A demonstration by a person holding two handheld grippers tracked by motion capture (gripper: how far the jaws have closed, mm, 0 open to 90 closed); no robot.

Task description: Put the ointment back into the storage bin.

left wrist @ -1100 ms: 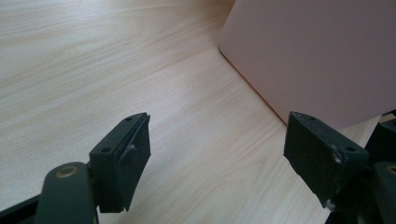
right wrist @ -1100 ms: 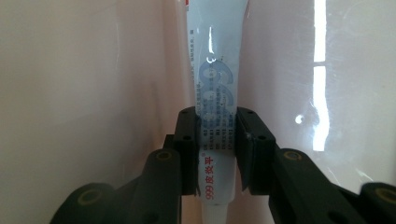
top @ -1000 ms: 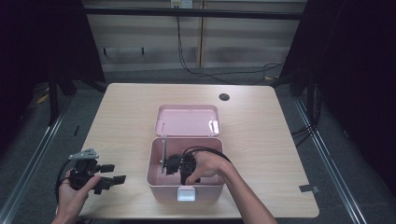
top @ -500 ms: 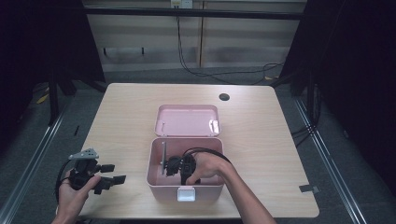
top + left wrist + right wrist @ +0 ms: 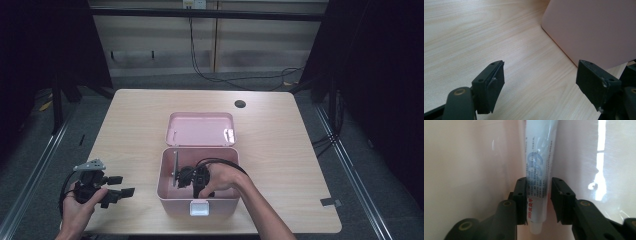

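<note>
A: Two sets of tongs, and the right tongs (image 5: 539,202) are the story. They're down inside the pink box (image 5: 167,187), with a white tube (image 5: 539,165) standing between the jaws.

B: And those jaws have just been opening. There's a sliver of daylight on the far pad now, while the tube leans close against the near one. I'd say the squeeze is off.

A: Agreed, that reads as a release. The tube runs straight ahead of the tongs, up along the box's inner wall, cap end nearest the camera.

B: So the tube is delivered, in my judgement. What's left is backing out without dragging it along.

A: Over on the other side, the left tongs (image 5: 117,186) hang wide apart, nothing between them, just above the surface (image 5: 474,37).

B: The box's outer wall sits ahead of them, off to one side. The lid (image 5: 200,129) lies open beyond the right tongs, so closing it looks like the likely follow-up.
</note>
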